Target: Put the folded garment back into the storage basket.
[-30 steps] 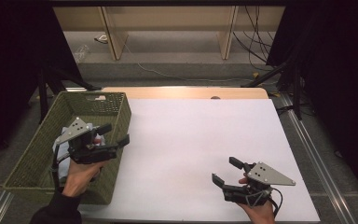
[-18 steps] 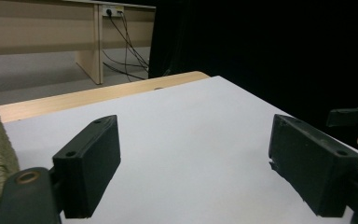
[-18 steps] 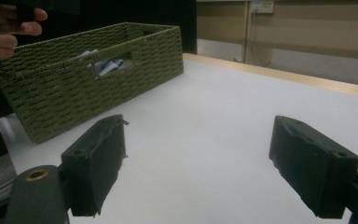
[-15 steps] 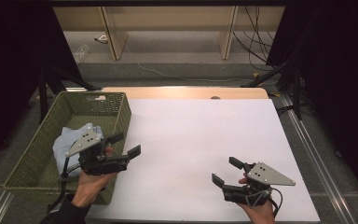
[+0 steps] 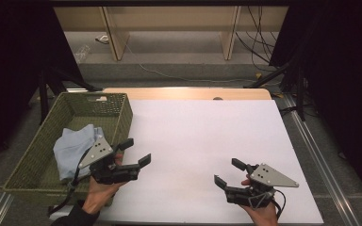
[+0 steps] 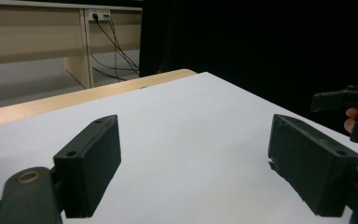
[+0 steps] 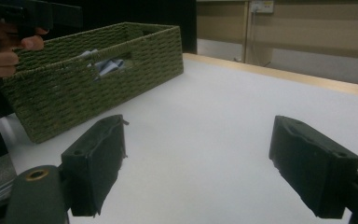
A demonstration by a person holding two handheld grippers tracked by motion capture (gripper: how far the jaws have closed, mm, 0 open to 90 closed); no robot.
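A green woven basket (image 5: 37, 141) stands at the table's left edge, and a light blue cloth (image 5: 73, 146) lies in it. My left gripper (image 5: 136, 151) hovers just right of the basket's near corner, over the white table (image 5: 202, 136), jaws wide apart and empty (image 6: 193, 163). My right gripper (image 5: 226, 172) rests low near the front right of the table, open with nothing between its jaws (image 7: 198, 163). In the right gripper view the basket (image 7: 98, 79) shows the blue cloth (image 7: 107, 65) through its handle slot.
A wooden strip (image 5: 184, 93) edges the table's far side. Beyond it stand pale shelf legs (image 5: 113, 33) with cables (image 5: 257, 42) on the floor. Black stands and dark curtains flank both sides. The other hand and gripper (image 7: 14, 28) appear at the right gripper view's upper left.
My left gripper has lifted out of the basket and moved right, over the table's white surface, leaving the cloth behind. The right gripper has stayed put.
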